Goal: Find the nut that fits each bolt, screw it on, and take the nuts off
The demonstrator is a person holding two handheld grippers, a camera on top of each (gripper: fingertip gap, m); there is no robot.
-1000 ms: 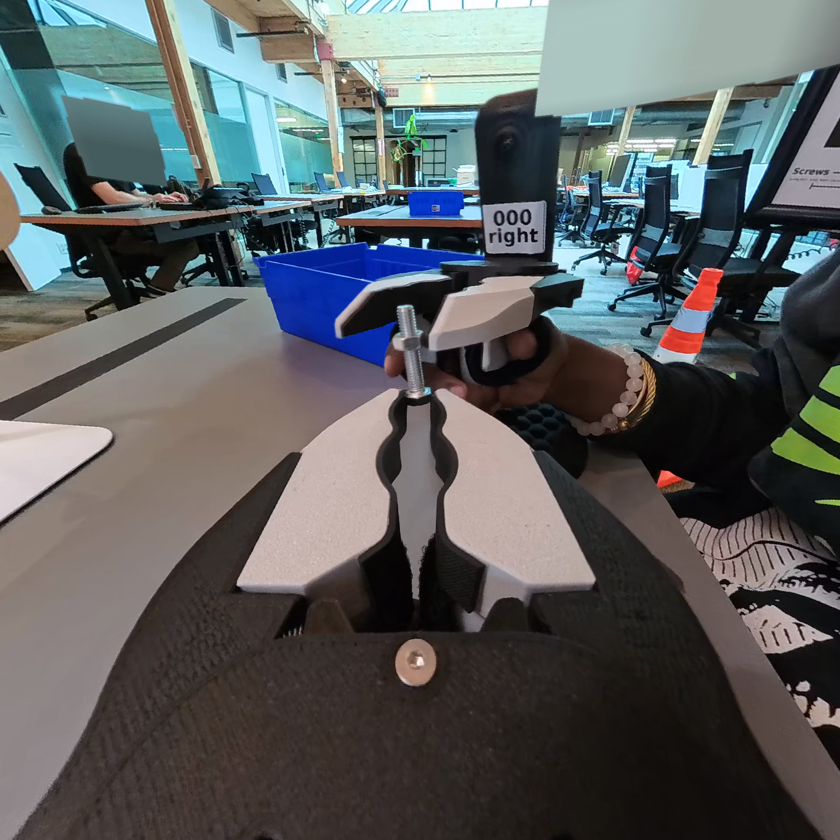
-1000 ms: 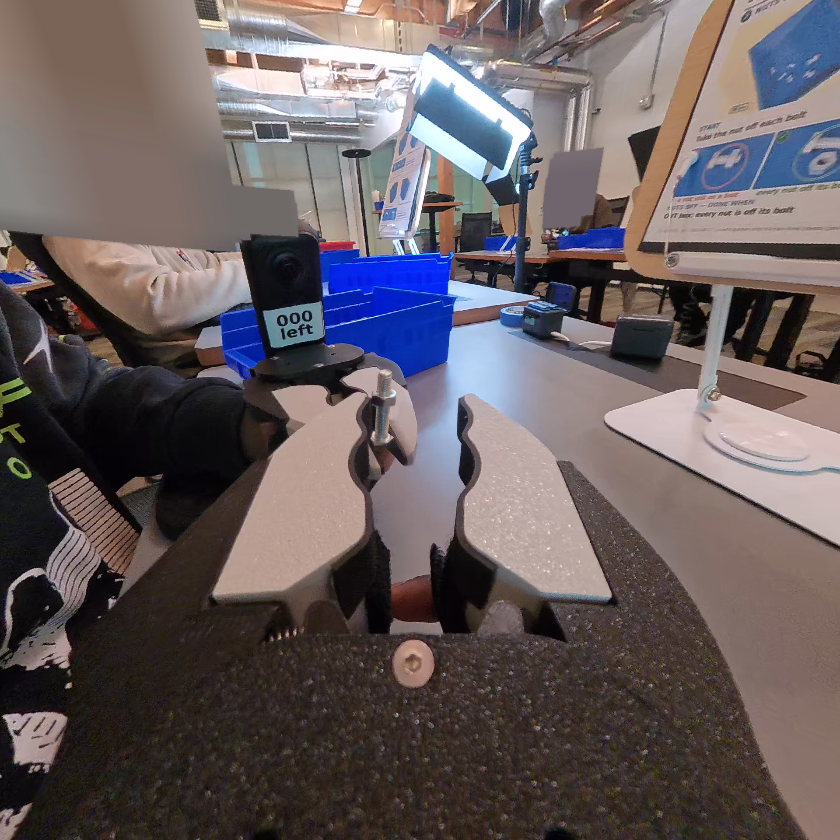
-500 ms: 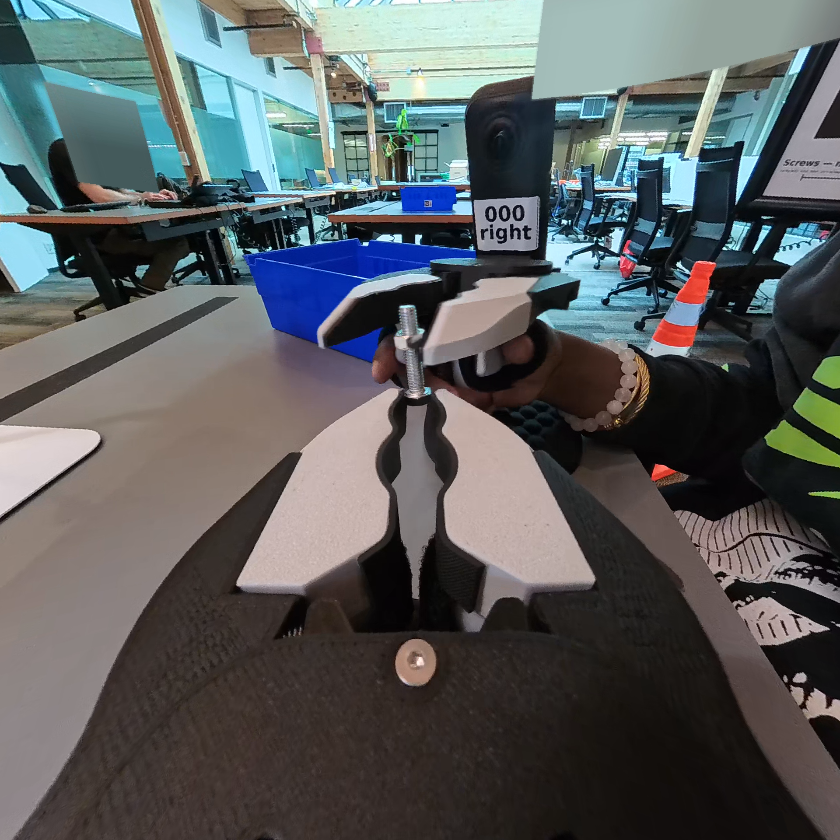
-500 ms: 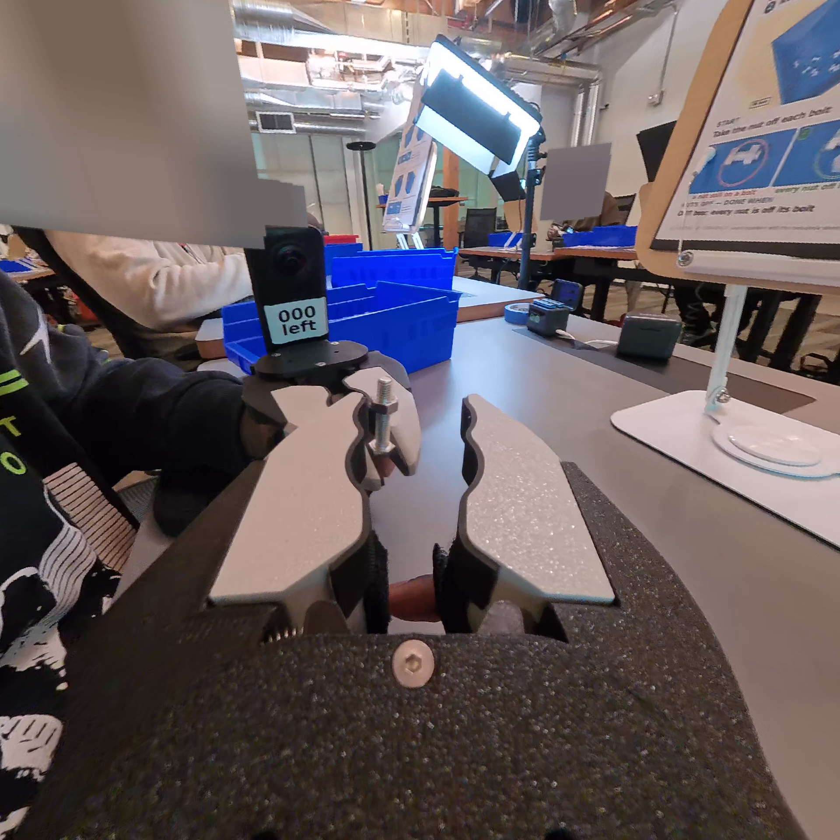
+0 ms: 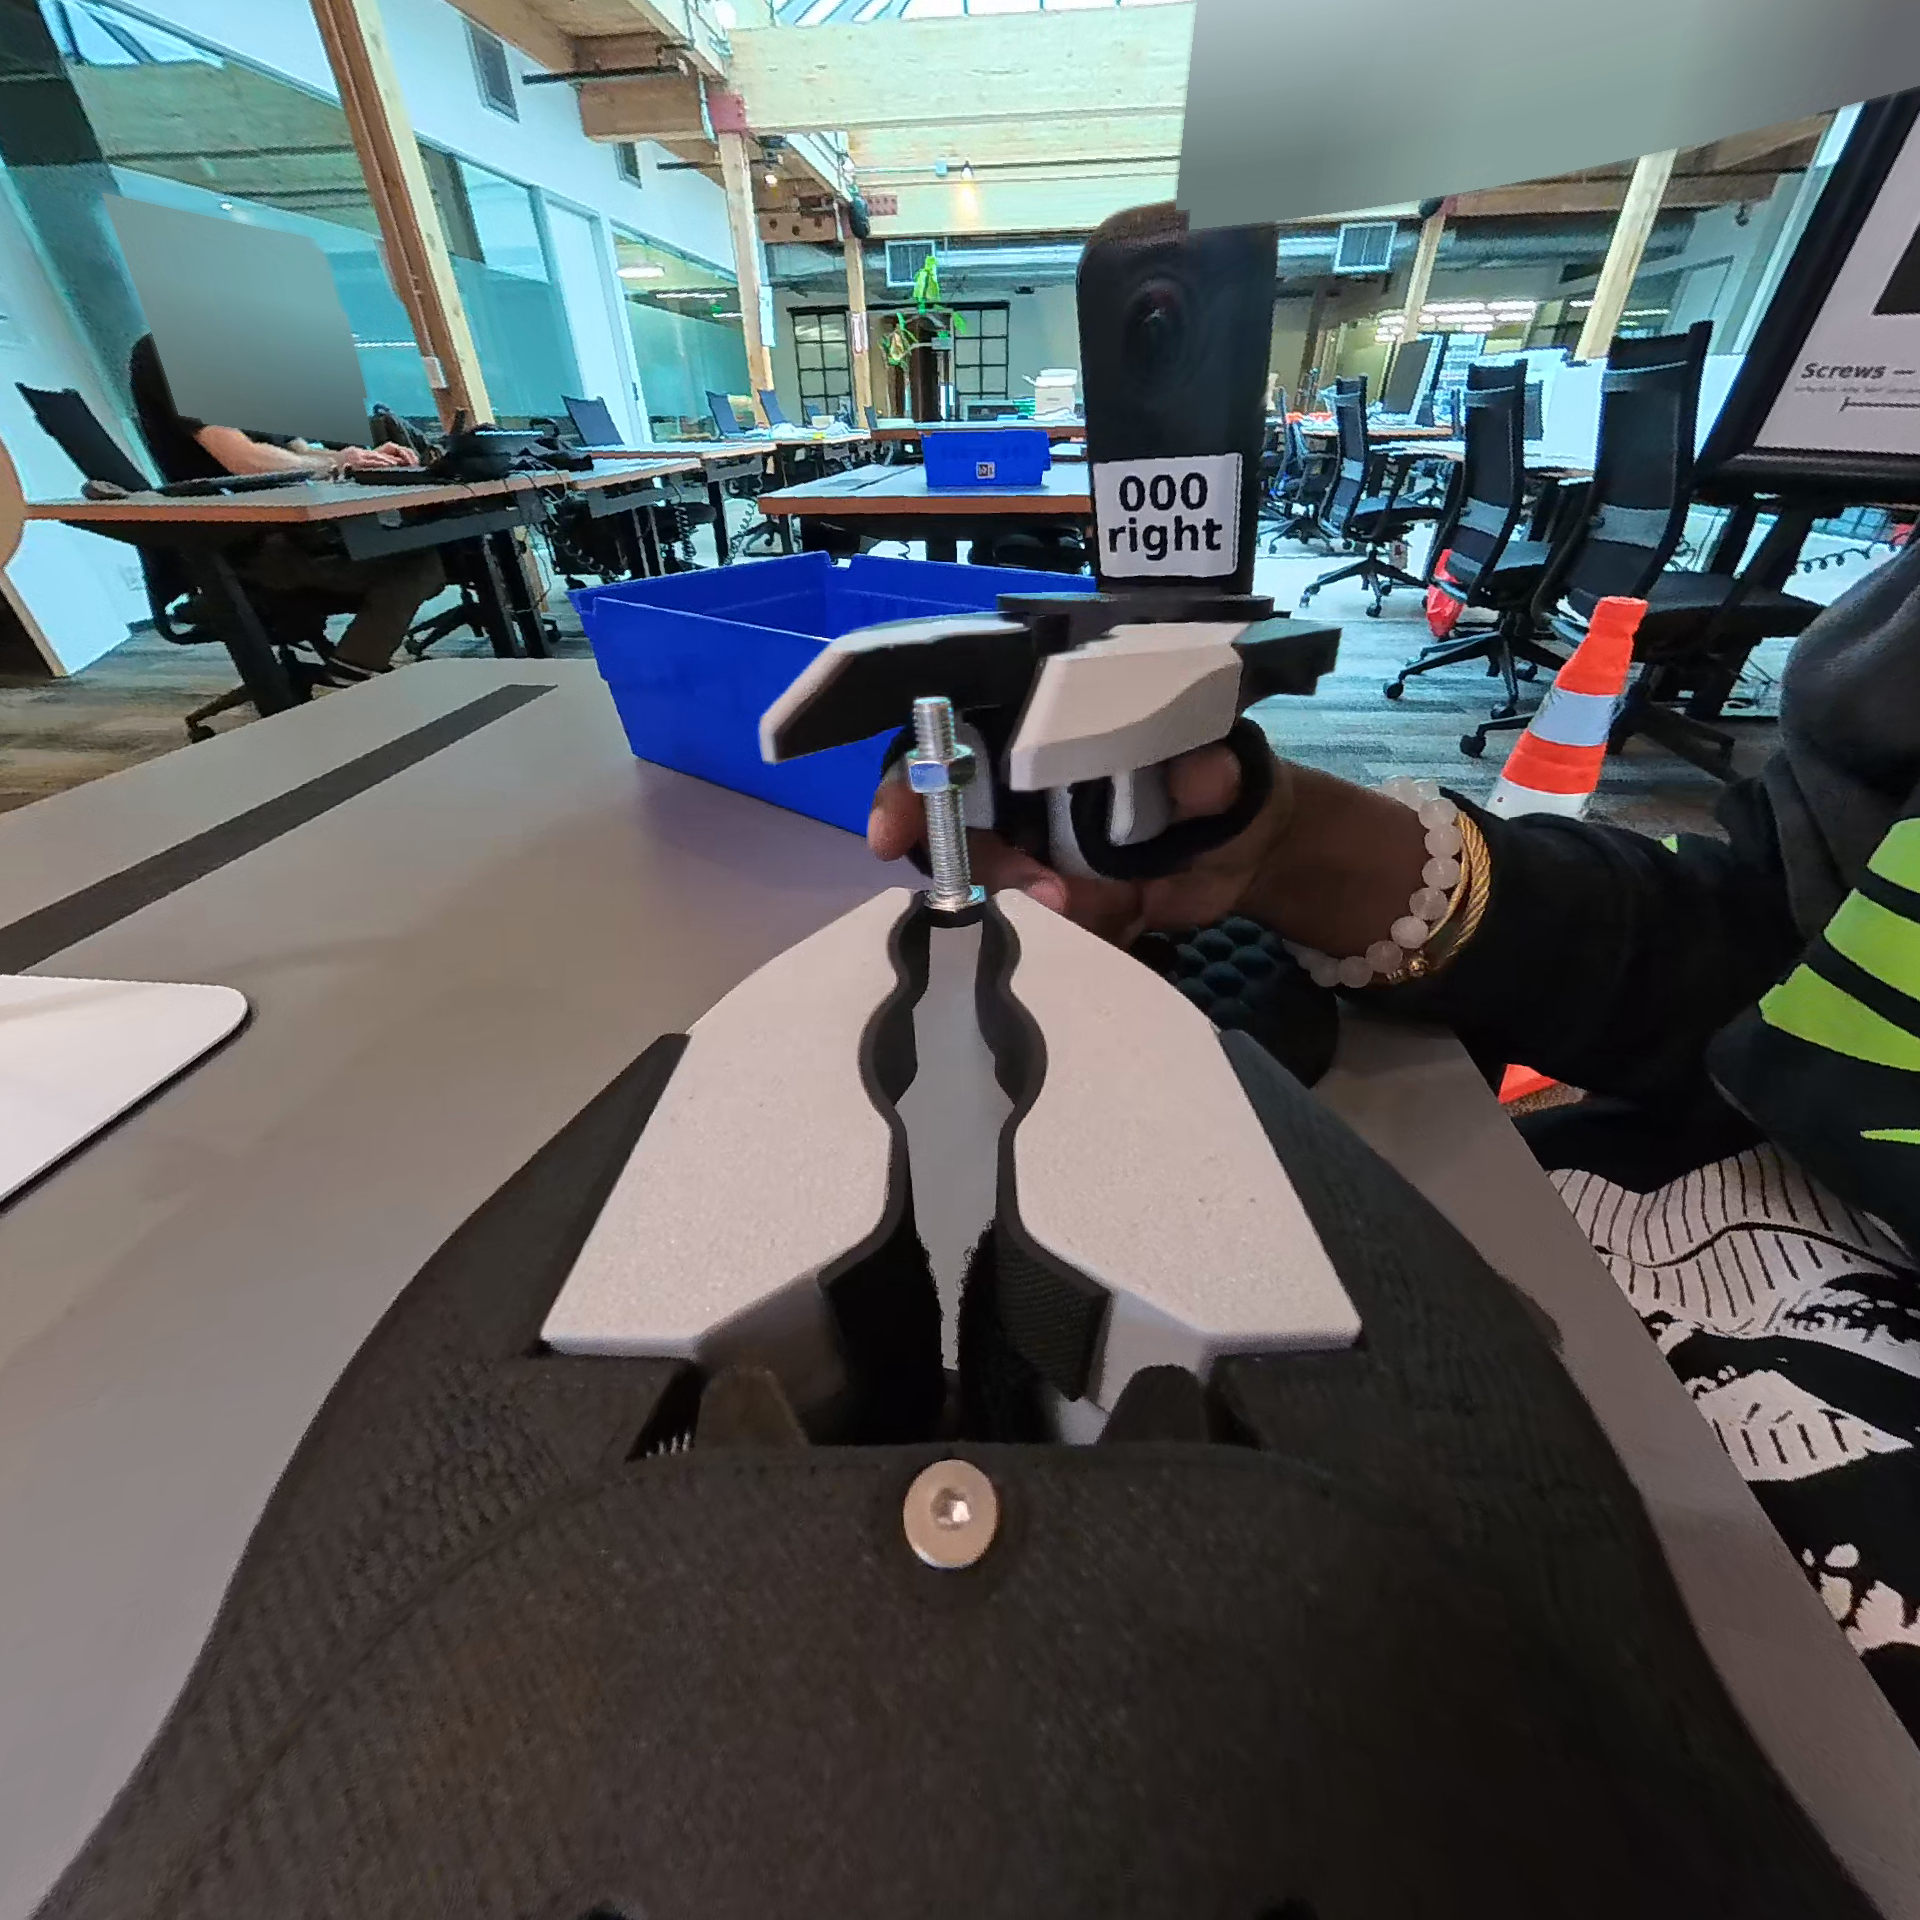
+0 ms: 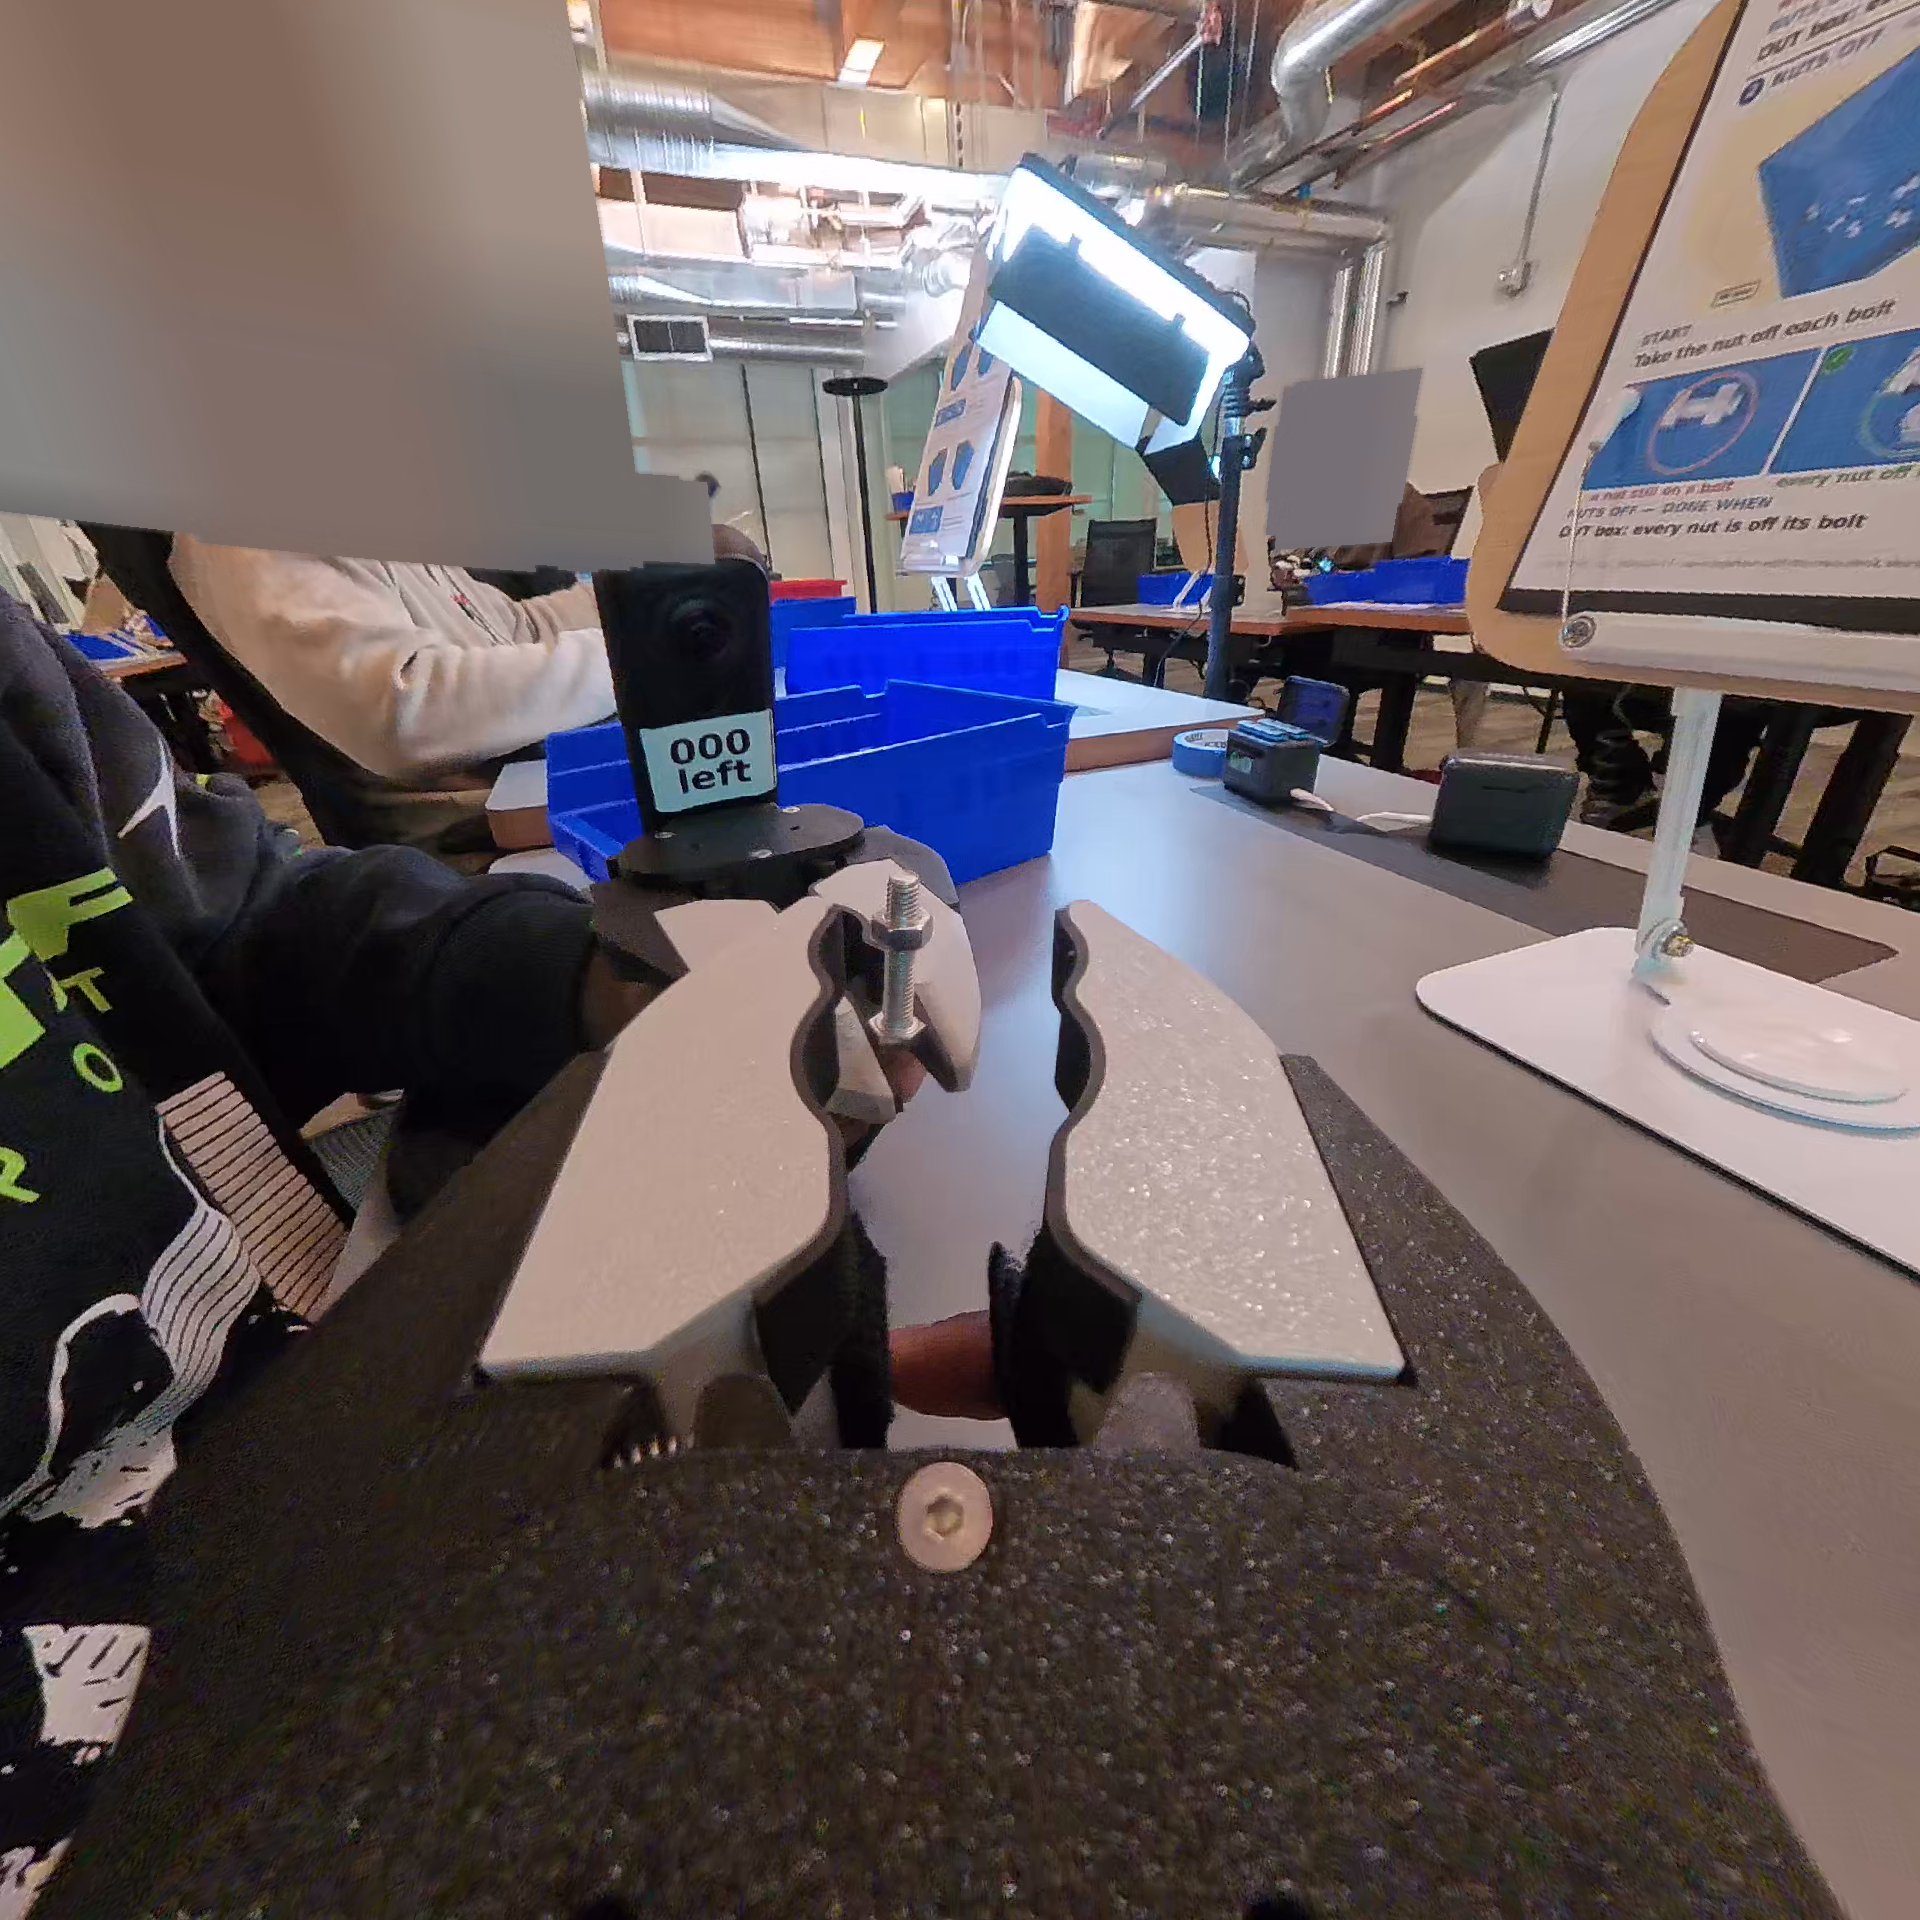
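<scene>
The left gripper (image 5: 954, 914) is clamped on the head end of the bolt (image 5: 943, 821), its two fingers drawn in until only a narrow slot remains between them, and the bolt stands upright from the fingertips with its threaded end uppermost. The nut (image 5: 938, 773) sits on the bolt's shank, in the upper part of the thread, with bare thread showing both above and below it. The right gripper (image 6: 951, 956) stands wide, holding nothing; in the left wrist view its nearer finger (image 5: 883, 691) lies just beside the nut, apparently apart from it, and in the right wrist view the bolt (image 6: 900, 961) appears just inside that gripper's left finger, not between closed pads. Behind the bolt, farther along the grey table (image 5: 416, 935), stands a blue bin (image 5: 727, 665); its contents are not visible. To the left of the bolt lies the white base of a sign stand (image 5: 94, 1049). Assessment: one nut is matched and threaded part-way on this bolt; whether it is being run on or off cannot be determined. Removal of this nut remains, and no other bolts or nuts are in view to judge the remainder.
</scene>
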